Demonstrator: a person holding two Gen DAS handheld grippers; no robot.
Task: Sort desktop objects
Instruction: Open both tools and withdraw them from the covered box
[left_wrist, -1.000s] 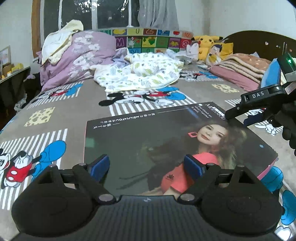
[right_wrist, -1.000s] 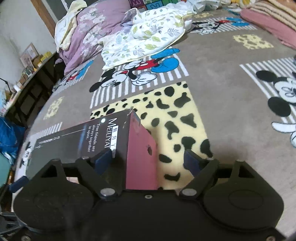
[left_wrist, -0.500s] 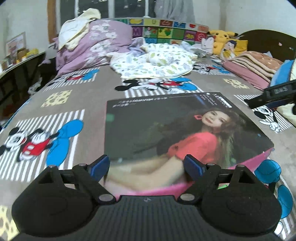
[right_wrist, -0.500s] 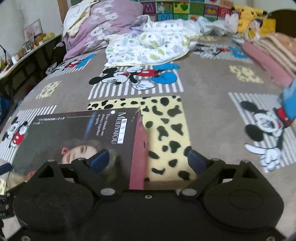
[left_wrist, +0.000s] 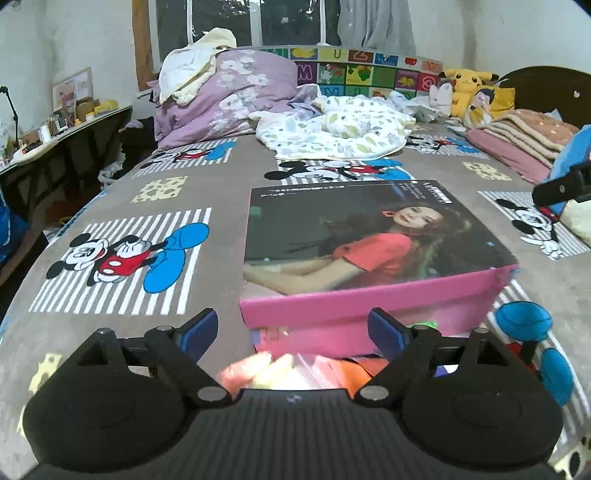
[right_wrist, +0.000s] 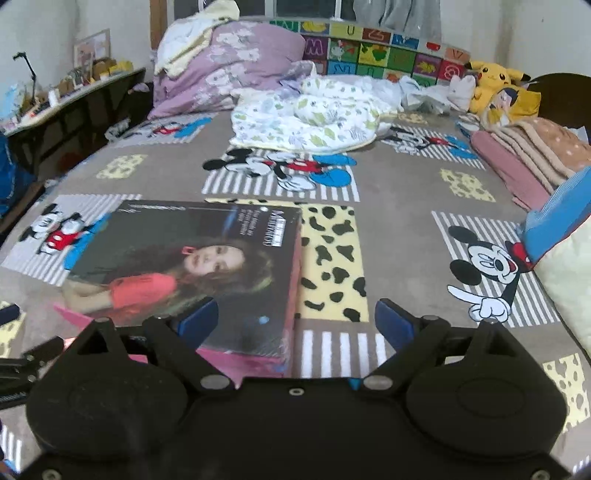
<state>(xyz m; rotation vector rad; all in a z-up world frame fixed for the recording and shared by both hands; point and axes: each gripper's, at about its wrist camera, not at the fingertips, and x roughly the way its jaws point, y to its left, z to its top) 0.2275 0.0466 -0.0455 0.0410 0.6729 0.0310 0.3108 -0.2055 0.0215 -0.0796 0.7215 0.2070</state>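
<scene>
Both grippers backed off box (left_wrist: 369, 236); contents blurred

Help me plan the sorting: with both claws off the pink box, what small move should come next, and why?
Probably lower the left claw toward the loose, blurred items just below the pink box. Both it and the right claw stand open and empty, and the box already lies flat on the bedspread.
</scene>
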